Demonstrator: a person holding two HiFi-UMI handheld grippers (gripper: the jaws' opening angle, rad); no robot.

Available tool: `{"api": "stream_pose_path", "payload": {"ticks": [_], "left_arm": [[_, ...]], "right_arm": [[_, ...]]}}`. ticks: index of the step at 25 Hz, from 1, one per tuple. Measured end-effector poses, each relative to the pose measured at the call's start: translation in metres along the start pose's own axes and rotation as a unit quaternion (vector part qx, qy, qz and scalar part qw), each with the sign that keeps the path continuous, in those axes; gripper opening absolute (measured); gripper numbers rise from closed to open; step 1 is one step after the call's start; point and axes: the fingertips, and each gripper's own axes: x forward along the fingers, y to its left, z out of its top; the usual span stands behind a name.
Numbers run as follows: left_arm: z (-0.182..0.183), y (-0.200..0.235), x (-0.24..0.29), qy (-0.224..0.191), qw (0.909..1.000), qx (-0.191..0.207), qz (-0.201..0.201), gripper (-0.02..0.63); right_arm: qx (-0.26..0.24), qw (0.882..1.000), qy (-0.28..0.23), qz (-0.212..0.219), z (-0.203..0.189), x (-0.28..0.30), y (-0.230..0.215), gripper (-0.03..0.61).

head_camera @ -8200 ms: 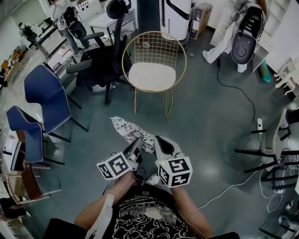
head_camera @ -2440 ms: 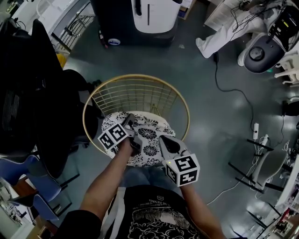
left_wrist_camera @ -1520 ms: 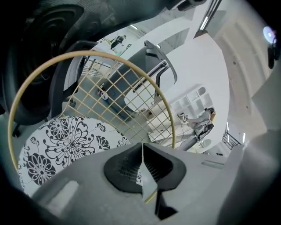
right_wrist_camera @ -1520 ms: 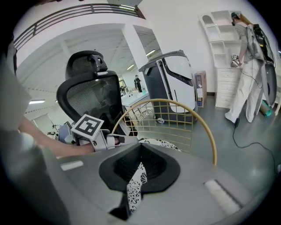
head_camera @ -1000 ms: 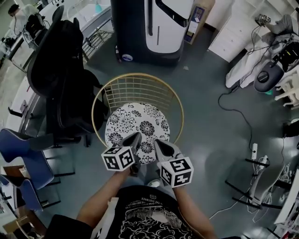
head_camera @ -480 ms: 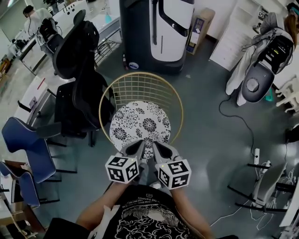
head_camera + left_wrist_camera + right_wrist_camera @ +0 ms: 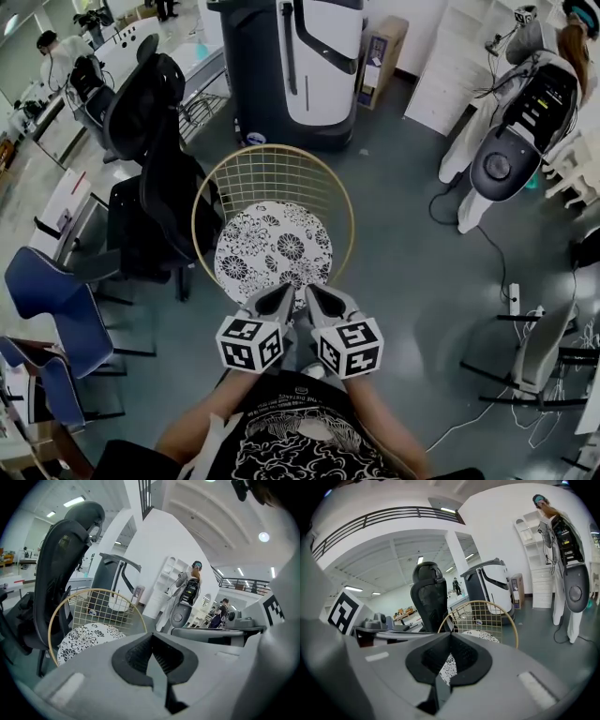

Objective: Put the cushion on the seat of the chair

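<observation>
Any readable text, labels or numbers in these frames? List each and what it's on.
Nothing can be read.
Shirt print: lettering too blurred to read.
Round sticker low on the dark machine: too small.
Cardboard box label: too small.
Marker cubes: square patterns only, no letters or numbers.

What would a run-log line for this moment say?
cushion: on chair seat | left gripper: shut, empty | right gripper: shut, empty | task: placement looks done

Black T-shirt (image 7: 302,442), white print.
Grey left gripper (image 7: 282,294) and right gripper (image 7: 313,292); white cubes (image 7: 250,343), black square markers.
</observation>
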Motion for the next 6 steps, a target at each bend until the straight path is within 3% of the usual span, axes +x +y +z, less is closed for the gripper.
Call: {"api": "stream_pose_path", "payload": {"ticks": [6], "left_arm": [[-0.003,-0.015,-0.001,0.001,0.9999,0.013,-0.009,-0.003]], "right_arm": [[0.002,1.000,-0.003,-0.004,-0.003,-0.012,-0.003,-0.002]]}}
